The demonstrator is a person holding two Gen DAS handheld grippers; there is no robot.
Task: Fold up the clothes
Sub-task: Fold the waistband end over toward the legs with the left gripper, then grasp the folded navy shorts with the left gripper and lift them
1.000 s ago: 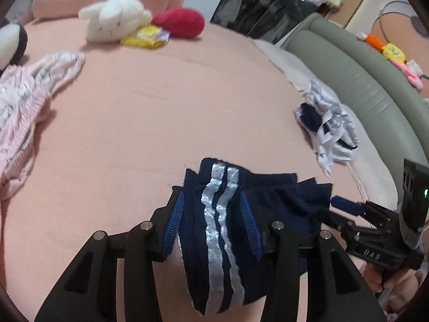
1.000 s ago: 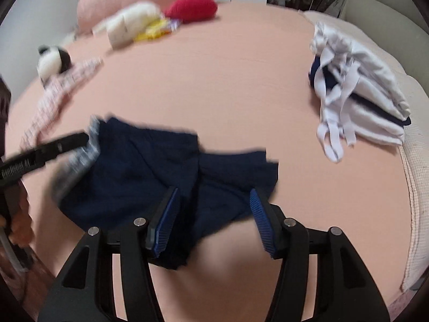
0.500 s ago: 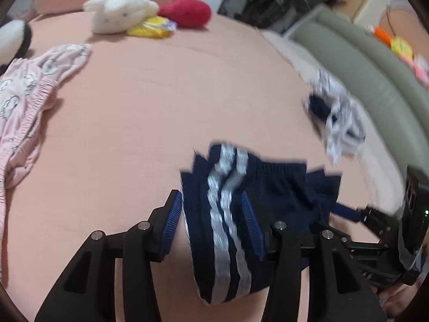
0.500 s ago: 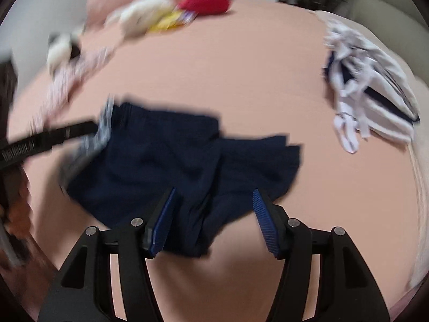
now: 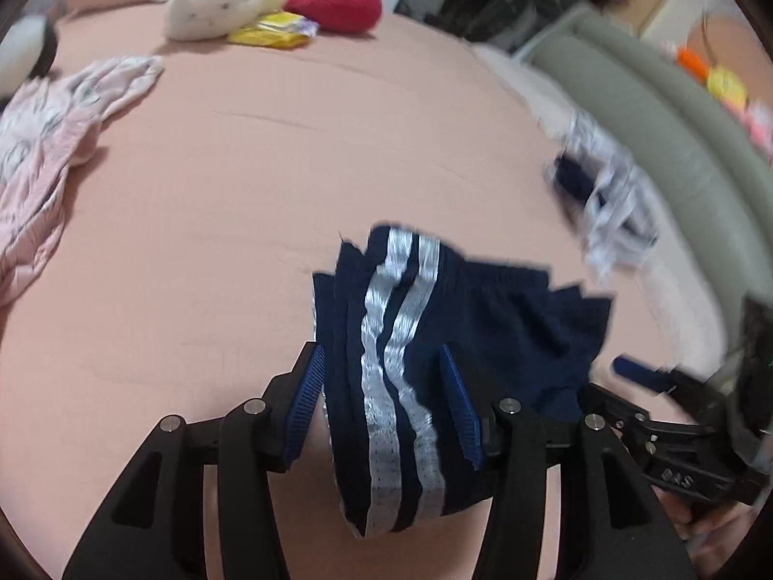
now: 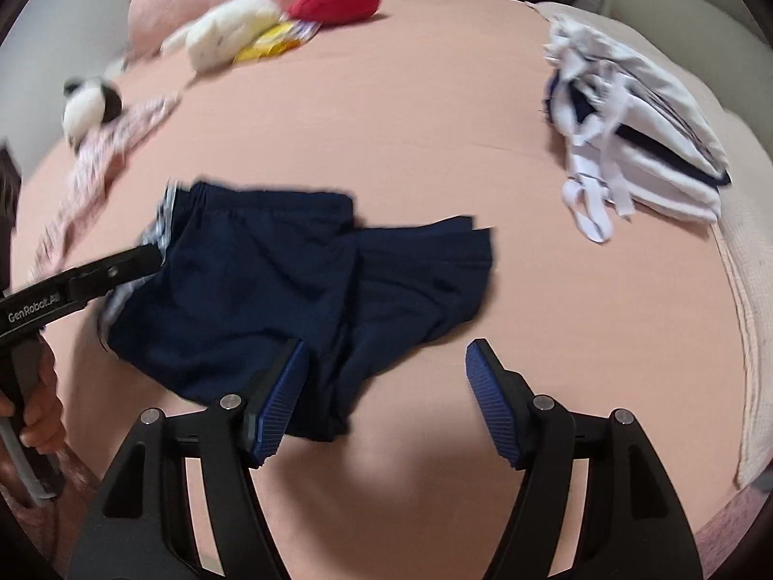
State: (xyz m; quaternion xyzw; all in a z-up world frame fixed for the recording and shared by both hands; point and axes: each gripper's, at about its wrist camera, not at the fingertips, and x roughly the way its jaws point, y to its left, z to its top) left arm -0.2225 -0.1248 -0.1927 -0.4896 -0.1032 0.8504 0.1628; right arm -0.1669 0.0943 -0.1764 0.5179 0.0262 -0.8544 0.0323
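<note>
Navy shorts with two white side stripes (image 5: pixel 406 353) lie folded on the pink bed; in the right wrist view the shorts (image 6: pixel 290 290) spread left of centre. My left gripper (image 5: pixel 384 406) is open, its fingers standing either side of the striped edge. It also shows in the right wrist view (image 6: pixel 121 266) at the shorts' left edge. My right gripper (image 6: pixel 386 406) is open and empty, its left finger over the shorts' near hem. It shows at the right in the left wrist view (image 5: pixel 642 372).
A folded white and navy pile (image 6: pixel 642 154) lies at the right, a pink patterned garment (image 5: pixel 43 145) at the left. Plush toys (image 5: pixel 217 0), a red cushion (image 5: pixel 338 5) and a yellow packet (image 5: pixel 275 34) sit at the back. A grey sofa (image 5: pixel 676 145) borders the right.
Both grippers have pulled back a little from the shorts. The right gripper's fingers now stand wider and its right finger is off the cloth. The shorts lie flatter.
</note>
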